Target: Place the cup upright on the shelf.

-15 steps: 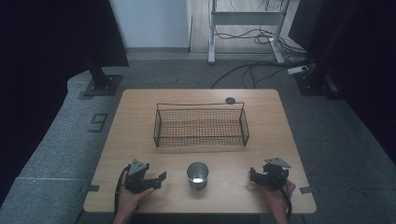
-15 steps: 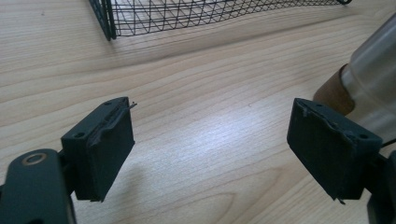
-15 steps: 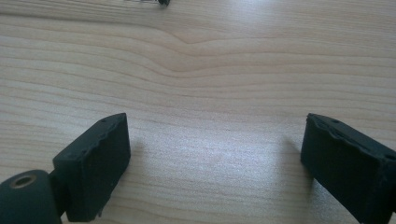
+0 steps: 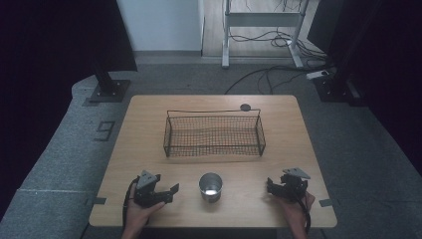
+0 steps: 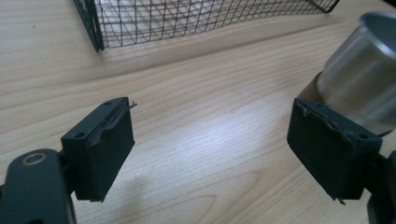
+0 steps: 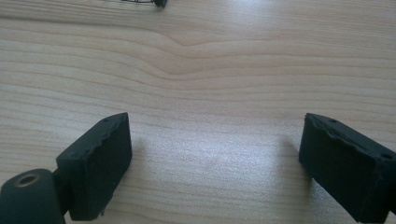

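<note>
The metal cup (at two o'clock) was cut off by the frame's edge; the wire basket was cropped at twelve.

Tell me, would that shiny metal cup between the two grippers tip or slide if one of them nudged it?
The metal cup stands upright on its flat base on the smooth wooden table, so a low push would probably slide it. It looks hollow and thin-walled, so it is likely light. A nudge near the rim might tip it, and once on its round side it could roll. Its polished wall may be slippery to grip.

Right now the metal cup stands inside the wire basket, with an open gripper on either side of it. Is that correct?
No. The metal cup stands on the table, in front of the wire basket, as the high view shows. The left gripper and right gripper are open either side of it.
</note>
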The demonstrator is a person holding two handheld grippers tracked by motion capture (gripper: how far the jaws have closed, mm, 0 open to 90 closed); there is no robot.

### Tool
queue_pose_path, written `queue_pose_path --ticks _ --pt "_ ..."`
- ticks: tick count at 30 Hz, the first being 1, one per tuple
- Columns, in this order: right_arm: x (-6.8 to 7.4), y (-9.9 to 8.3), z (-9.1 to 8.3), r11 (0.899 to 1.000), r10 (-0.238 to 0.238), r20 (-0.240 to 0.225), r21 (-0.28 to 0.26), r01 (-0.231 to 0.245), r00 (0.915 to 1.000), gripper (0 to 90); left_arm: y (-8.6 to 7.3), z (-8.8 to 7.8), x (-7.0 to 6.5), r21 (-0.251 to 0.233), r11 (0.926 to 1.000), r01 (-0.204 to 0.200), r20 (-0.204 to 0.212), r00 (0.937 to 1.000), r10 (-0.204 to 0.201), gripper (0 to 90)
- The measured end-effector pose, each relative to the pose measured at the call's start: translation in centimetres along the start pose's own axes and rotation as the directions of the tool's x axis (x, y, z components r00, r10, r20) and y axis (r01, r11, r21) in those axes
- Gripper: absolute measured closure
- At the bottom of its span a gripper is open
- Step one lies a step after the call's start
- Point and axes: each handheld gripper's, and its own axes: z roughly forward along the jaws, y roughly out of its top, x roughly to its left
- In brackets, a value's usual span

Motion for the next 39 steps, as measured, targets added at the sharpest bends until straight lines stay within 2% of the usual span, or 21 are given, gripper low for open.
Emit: queue_pose_path --ticks 9,18,26,34,39 --pt "0.0 0.0 0.0 1.0 0.003 0.002 -0.001 -0.003 1.0 11.4 0.4 -0.5 -0.8 -0.024 0.9997 -0.007 0.02 0.9998 0.008 15.0" --pt "0.0 0.0 0.0 1.0 0.0 0.002 -0.007 0.0 1.0 12.8 0.9 -0.7 -2.1 -0.035 0.999 -0.028 0.069 0.9972 0.03 14.9" --pt "0.0 0.0 0.0 1.0 -0.001 0.001 -0.007 0.001 1.0 12.9 0.9 -0.2 -3.1 -0.028 0.9986 -0.045 0.075 0.9961 0.047 14.6" --pt "-0.1 0.1 0.0 1.0 0.0 0.0 -0.007 0.0 1.0 13.0 1.0 0.0 -4.0 -0.032 0.9986 -0.042 0.069 0.9966 0.045 11.8" --pt "-0.1 0.1 0.0 1.0 -0.001 0.001 -0.007 0.001 1.0 13.1 1.0 0.3 -4.5 -0.03 0.9984 -0.048 0.092 0.9945 0.05 11.5"
